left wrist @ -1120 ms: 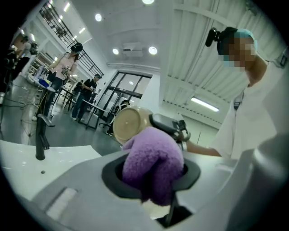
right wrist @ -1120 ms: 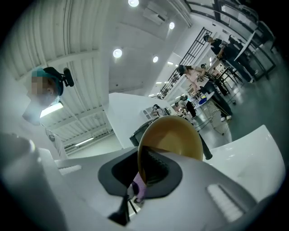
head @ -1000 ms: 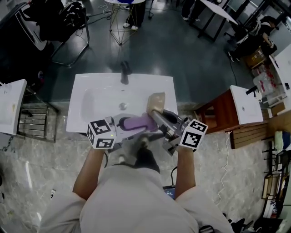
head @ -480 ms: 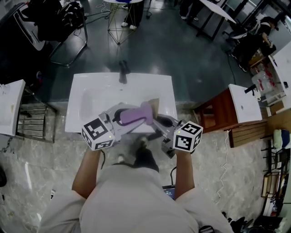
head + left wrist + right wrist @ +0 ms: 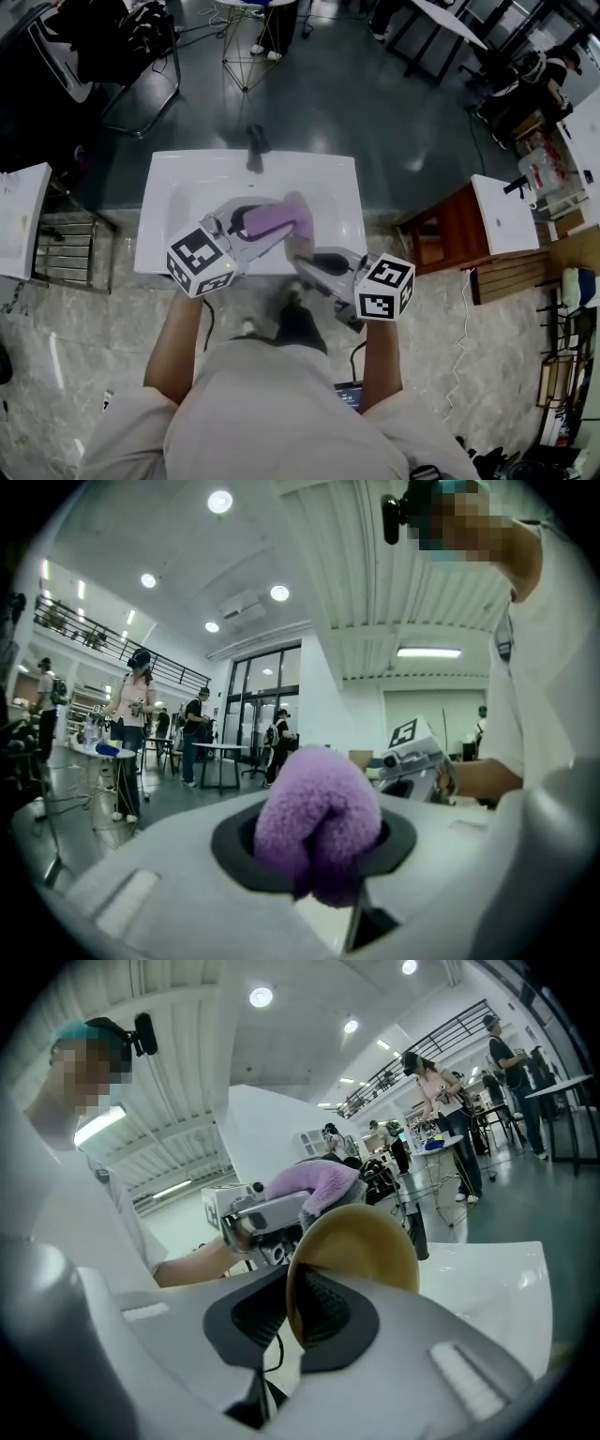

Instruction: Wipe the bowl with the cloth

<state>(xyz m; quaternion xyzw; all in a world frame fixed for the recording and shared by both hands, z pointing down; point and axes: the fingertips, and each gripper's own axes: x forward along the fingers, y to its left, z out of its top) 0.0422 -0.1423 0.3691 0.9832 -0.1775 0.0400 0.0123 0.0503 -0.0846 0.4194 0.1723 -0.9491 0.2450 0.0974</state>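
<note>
The left gripper (image 5: pixel 279 231) was pinching the bunched purple cloth (image 5: pixel 272 219). The right gripper (image 5: pixel 295 1312) was clamped on the rim of the tan bowl (image 5: pixel 361 1241), which it held on edge over the sink's (image 5: pixel 187 187) front edge. The cloth sat just beyond the bowl, toward the sink's back edge, though I couldn't tell if they touched.

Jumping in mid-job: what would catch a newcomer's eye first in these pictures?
The fluffy purple cloth stands out first, bunched in the shut jaws of the left gripper above the front of the white sink. Close beside it, the right gripper pinches a tan bowl by its rim.
</note>
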